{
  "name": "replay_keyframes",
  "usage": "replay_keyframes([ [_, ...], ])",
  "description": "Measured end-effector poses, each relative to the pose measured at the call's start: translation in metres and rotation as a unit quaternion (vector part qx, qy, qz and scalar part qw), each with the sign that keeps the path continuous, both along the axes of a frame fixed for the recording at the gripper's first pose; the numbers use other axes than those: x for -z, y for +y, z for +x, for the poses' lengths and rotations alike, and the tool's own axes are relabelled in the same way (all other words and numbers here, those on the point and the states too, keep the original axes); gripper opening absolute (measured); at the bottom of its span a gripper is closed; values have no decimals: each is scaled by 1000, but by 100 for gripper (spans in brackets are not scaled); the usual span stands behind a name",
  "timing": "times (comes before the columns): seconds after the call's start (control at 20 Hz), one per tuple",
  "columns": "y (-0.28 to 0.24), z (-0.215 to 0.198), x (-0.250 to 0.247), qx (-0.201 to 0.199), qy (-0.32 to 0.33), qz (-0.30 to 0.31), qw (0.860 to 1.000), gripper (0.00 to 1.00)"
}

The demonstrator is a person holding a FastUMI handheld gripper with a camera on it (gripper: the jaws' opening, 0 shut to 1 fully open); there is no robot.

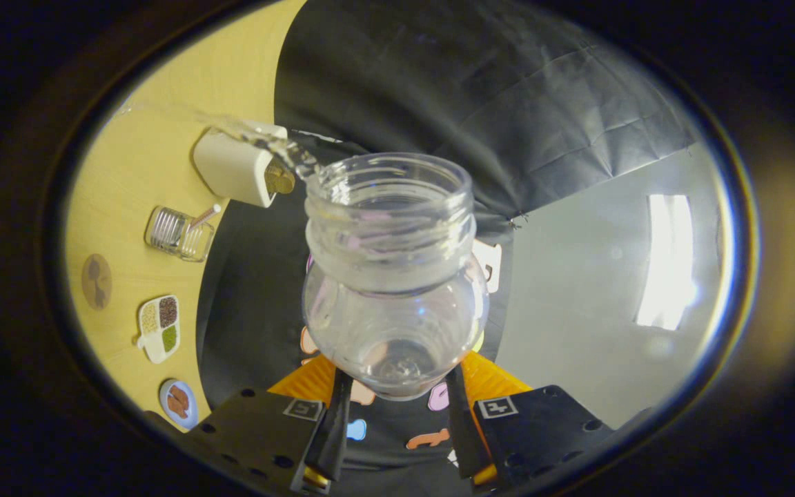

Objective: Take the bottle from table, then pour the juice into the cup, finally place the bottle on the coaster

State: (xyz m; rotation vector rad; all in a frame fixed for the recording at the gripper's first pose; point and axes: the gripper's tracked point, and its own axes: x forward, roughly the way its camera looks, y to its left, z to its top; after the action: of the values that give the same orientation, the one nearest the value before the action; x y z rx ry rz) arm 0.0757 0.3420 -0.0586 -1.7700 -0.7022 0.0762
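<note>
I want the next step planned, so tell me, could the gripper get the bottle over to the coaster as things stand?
Probably yes. The gripper holds the bottle, and the round coaster lies bare on the table beside the glass cup.

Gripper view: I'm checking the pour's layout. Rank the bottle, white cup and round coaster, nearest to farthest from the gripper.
1. Bottle, tipped, between the gripper fingers.
2. White cup, on the table beyond the bottle's mouth, catching the stream.
3. Round coaster, farther along the table.

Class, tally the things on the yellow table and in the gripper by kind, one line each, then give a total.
Bottle, held tilted between the fingers, pouring: 1
Cups (white, clear glass): 2
Coaster: 1
Food dishes (divided, round): 2
Total: 6
</note>
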Motion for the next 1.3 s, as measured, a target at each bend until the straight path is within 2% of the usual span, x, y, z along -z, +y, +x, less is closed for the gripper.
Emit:
replay_keyframes([
  [0.65,20,-22,11,-46,-20,-47,998,67],
  [1.3,22,-23,23,-56,-11,-58,997,67],
])
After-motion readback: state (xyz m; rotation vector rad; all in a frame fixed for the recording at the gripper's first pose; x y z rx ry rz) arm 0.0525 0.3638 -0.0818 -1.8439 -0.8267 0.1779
